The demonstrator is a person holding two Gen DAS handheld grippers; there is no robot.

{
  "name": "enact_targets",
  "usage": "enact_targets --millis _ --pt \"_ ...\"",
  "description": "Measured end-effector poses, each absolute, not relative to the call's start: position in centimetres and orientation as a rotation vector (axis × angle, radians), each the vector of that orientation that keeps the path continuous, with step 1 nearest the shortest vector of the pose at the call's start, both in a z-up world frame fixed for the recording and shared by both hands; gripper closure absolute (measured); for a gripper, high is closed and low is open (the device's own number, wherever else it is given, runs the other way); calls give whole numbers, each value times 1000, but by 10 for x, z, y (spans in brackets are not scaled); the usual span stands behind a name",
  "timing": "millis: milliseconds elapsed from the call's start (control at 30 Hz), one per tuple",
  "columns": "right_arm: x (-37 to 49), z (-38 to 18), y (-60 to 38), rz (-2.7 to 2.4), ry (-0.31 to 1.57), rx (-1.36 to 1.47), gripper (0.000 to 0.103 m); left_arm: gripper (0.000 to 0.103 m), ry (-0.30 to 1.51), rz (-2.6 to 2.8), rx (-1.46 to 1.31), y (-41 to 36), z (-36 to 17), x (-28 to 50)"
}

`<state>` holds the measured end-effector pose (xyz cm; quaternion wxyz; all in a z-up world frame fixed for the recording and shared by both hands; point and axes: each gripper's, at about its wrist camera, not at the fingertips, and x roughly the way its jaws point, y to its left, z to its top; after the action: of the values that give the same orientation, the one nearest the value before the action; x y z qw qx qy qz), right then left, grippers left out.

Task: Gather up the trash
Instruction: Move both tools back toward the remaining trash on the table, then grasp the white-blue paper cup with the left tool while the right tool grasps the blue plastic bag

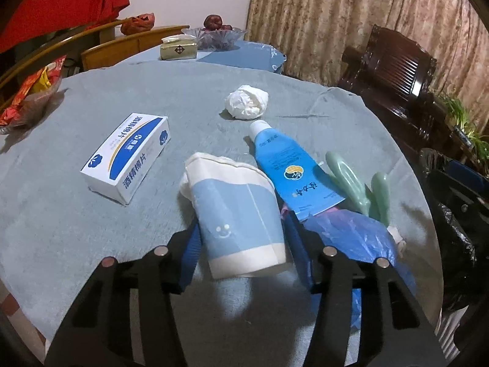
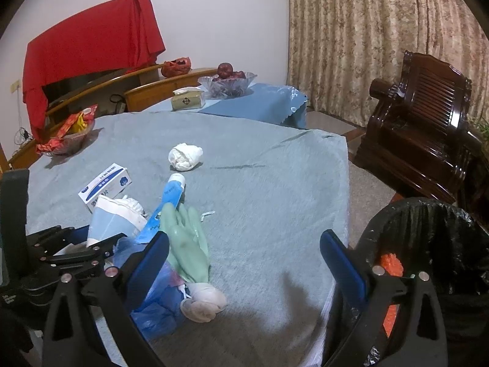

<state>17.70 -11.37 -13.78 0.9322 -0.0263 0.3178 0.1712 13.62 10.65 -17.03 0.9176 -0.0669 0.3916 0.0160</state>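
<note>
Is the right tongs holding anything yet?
No, the right tongs stand wide open over bare cloth, with nothing between the blue pads.

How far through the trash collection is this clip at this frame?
Early. Done: an orange item already lies in the black-lined bin. In hand: the left gripper is closed around the crushed paper cup; the right gripper is open and empty. Left on the table: crumpled tissue, blue tube, green glove, blue plastic bag, white-and-blue box.
</note>
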Motion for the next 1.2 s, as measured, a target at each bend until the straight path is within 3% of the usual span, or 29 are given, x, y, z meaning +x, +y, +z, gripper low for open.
enact_targets --millis 800,1200 --pt "156 -137 -90 380 671 -37 6 53 719 76 -139 128 -135 88" --pt "137 -153 -51 446 673 -36 31 53 717 118 -141 151 -142 76"
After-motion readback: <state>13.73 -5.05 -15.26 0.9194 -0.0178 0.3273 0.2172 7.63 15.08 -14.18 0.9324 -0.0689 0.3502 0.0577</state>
